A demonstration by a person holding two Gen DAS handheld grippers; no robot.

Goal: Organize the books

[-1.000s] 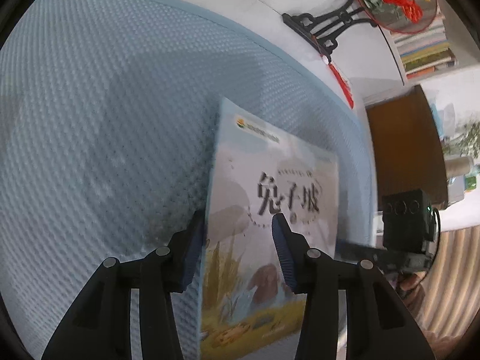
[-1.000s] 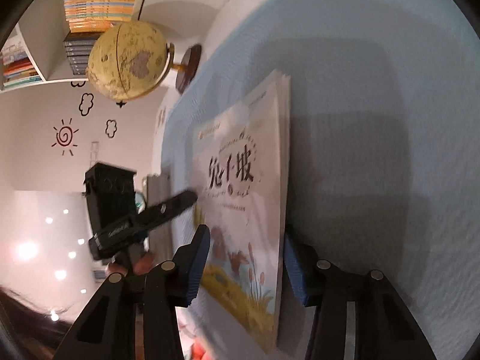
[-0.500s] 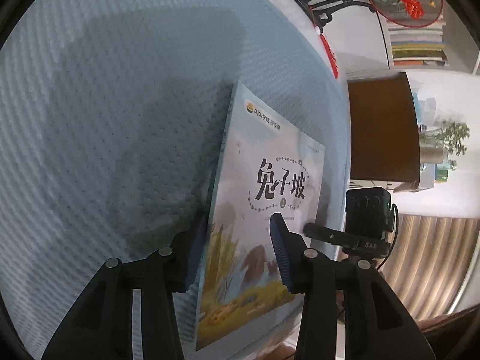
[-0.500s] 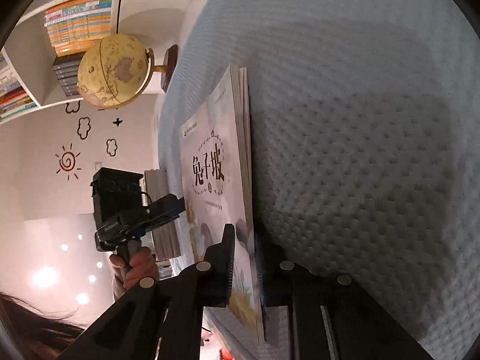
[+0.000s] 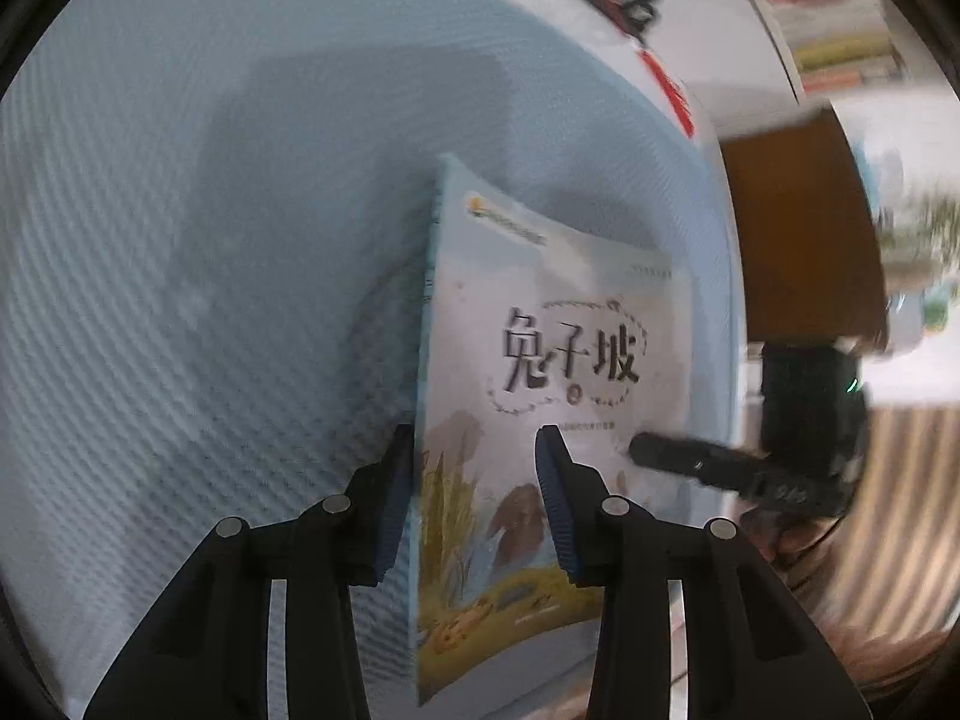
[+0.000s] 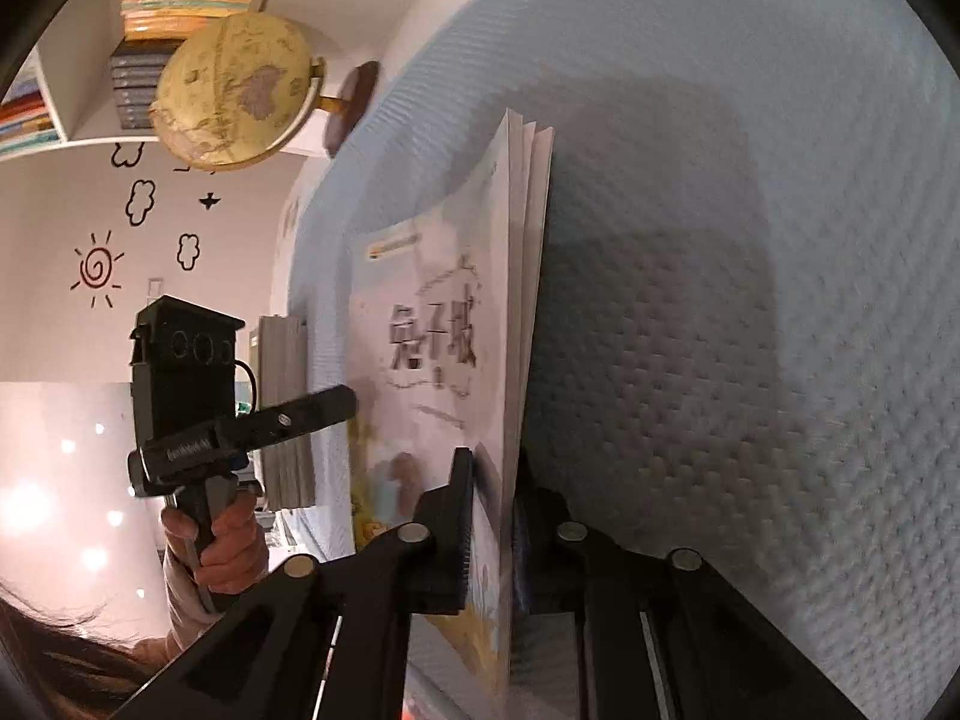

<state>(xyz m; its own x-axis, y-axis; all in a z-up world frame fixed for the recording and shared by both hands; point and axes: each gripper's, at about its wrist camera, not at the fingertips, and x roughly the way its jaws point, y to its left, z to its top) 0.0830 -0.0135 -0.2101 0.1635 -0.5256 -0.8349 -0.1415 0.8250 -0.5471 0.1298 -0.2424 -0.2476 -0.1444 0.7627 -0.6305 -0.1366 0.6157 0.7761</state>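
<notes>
one thin stack of books [image 5: 540,420], tipped up on edge over the blue mat [image 5: 210,300], runs lengthwise straight ahead of both tools. the right gripper [image 6: 489,516] is clamped on its open page edge. the left gripper [image 5: 474,492] straddles the spine edge, jaws closing, right pad apparently not yet touching.

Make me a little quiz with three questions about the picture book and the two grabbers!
1. True or false: the right gripper is clamped on the picture book.
2. What stands past the blue mat, below the shelf? A) a globe B) a teddy C) a lamp
3. Fill in: the left gripper has the book's spine edge between its ____.

Key: 1 true. 2 A, the globe. 3 fingers, and they are closing, with the right pad not yet on the cover.
</notes>
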